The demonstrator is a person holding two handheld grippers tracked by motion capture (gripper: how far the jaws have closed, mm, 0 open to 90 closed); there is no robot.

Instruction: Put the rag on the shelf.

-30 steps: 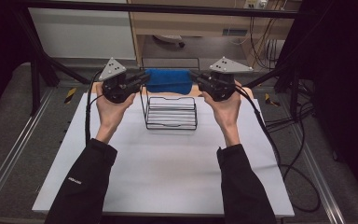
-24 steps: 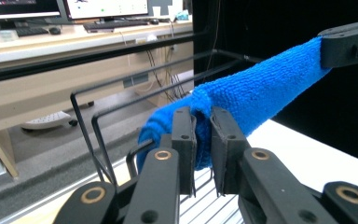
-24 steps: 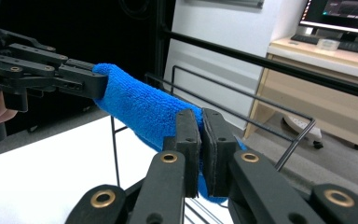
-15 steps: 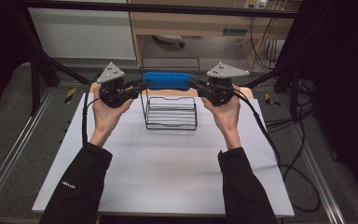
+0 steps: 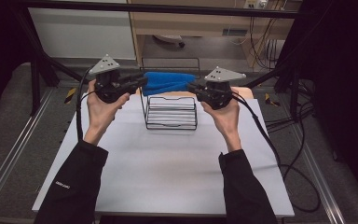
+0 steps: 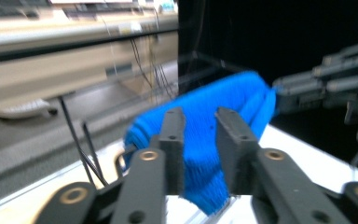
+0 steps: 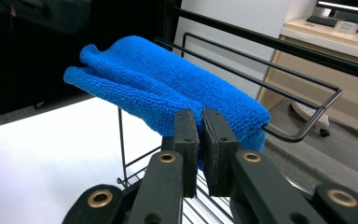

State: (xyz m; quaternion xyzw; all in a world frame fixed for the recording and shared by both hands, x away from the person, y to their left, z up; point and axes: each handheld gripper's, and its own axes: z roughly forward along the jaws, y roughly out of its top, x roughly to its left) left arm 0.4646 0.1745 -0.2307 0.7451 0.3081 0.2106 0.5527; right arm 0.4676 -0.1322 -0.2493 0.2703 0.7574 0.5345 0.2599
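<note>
White tabletop (image 5: pixel 168 172) scene: both hands had lifted the folded blue cloth (image 5: pixel 169 82) above the wire rack (image 5: pixel 170 112), the left gripper (image 5: pixel 137 83) part-open about one end, the right gripper (image 5: pixel 192 87) pinching the other, suggesting draping would follow.

Grey floor (image 5: pixel 9 121) is stretching around the white table (image 5: pixel 168 172); a wooden desk (image 5: pixel 191 21) is standing far behind, cables (image 5: pixel 261 42) hanging at its right.
</note>
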